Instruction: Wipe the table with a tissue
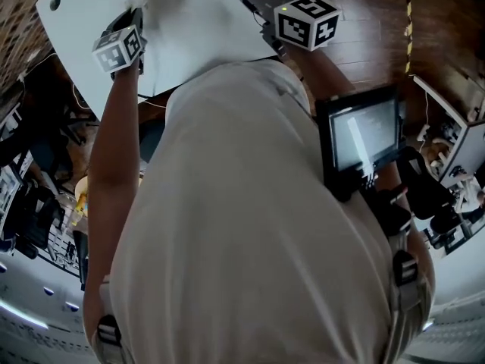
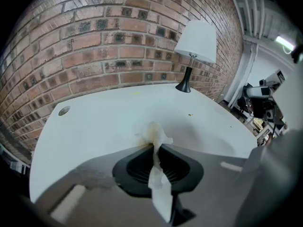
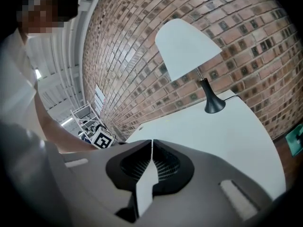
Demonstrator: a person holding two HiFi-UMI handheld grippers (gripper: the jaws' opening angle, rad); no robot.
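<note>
A brick wall [image 2: 94, 46] backs a smooth white table [image 2: 94, 126] with a round cable hole [image 2: 64, 110] at its left. The left gripper [image 2: 154, 146], jaws closed, pinches a crumpled, yellow-stained tissue [image 2: 155, 134] down at the tabletop. Farther right stands a black-stemmed, white-shaded lamp [image 2: 195, 41]. The right gripper [image 3: 151, 143] is closed and empty.

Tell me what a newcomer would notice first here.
A crumpled, yellow-stained tissue is clamped in the left gripper, its wad against the white table. Behind it, a white-shaded lamp stands at the table's far edge by the brick wall. The right gripper is shut and empty.
</note>
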